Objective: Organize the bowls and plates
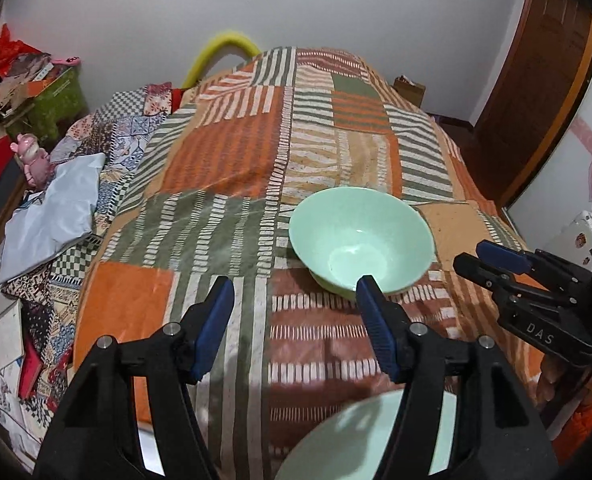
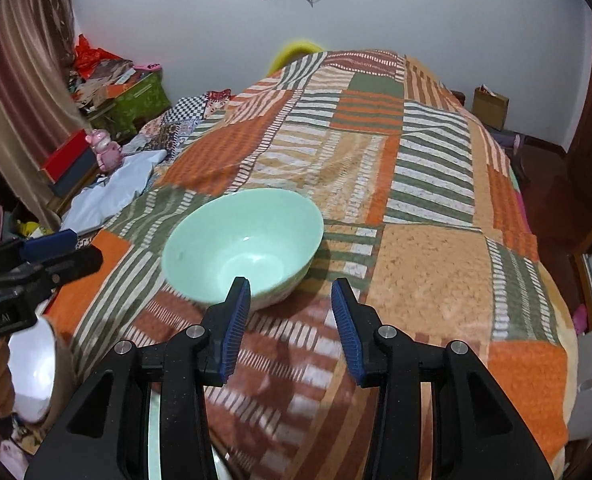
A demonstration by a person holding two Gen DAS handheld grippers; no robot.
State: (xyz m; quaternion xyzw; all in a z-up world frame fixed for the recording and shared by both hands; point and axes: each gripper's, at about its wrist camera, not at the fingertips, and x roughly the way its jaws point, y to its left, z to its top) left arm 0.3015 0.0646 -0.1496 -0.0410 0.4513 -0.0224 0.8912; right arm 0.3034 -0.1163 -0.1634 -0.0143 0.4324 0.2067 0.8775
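Note:
A mint-green bowl [image 1: 360, 236] stands upright on the patchwork blanket [image 1: 223, 160]; it also shows in the right wrist view [image 2: 241, 246]. My left gripper [image 1: 296, 300] is open and empty, its right fingertip [image 1: 370, 292] over the bowl's near rim. My right gripper [image 2: 291, 304] is open and empty, its left fingertip [image 2: 239, 296] at the bowl's near rim. A mint-green plate [image 1: 372, 440] lies at the bed's near edge under the left gripper; its edge shows in the right wrist view [image 2: 153, 432]. The right gripper appears in the left view [image 1: 496, 260], the left gripper in the right view [image 2: 51, 252].
A blanket-covered bed fills both views. A light blue cloth [image 1: 55, 216] and quilt lie on its left side. A pink toy [image 2: 105, 150], boxes and a green bin [image 2: 143, 98] stand at the left. A curtain [image 2: 15, 92] hangs left; a wooden door [image 1: 536, 92] is at the right.

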